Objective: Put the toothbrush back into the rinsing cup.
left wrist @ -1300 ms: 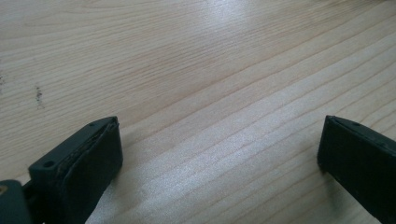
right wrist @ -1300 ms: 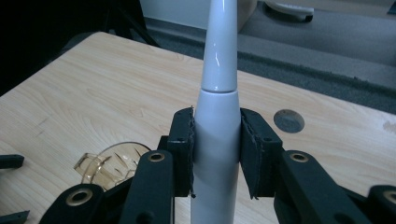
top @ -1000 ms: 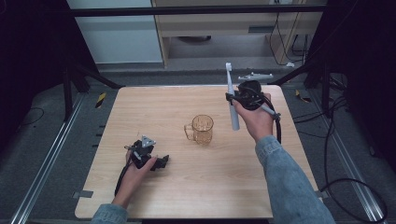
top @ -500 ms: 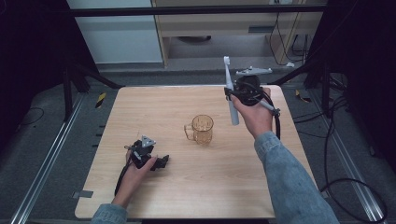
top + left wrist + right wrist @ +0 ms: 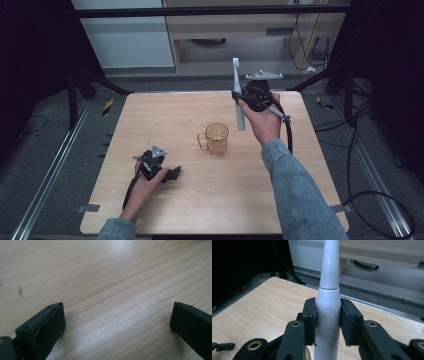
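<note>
A white electric toothbrush (image 5: 237, 95) stands nearly upright in the air above the table, brush end up, and my right gripper (image 5: 241, 98) is shut on its handle. In the right gripper view both pads press the white handle (image 5: 327, 315) from either side. A clear amber mug (image 5: 216, 138) stands mid-table, just left of and below the toothbrush's lower end. My left gripper (image 5: 172, 174) rests low at the table's front left, open, with bare wood between its jaws (image 5: 117, 322).
The wooden table (image 5: 150, 120) has free surface on its left and far side. A cable trails from the right gripper along the sleeve. Dark stands and rails flank the table; a cabinet stands behind it.
The right gripper has lifted and swung the toothbrush from a slant to nearly upright, drifting slightly toward the far edge. The left gripper has stayed put.
</note>
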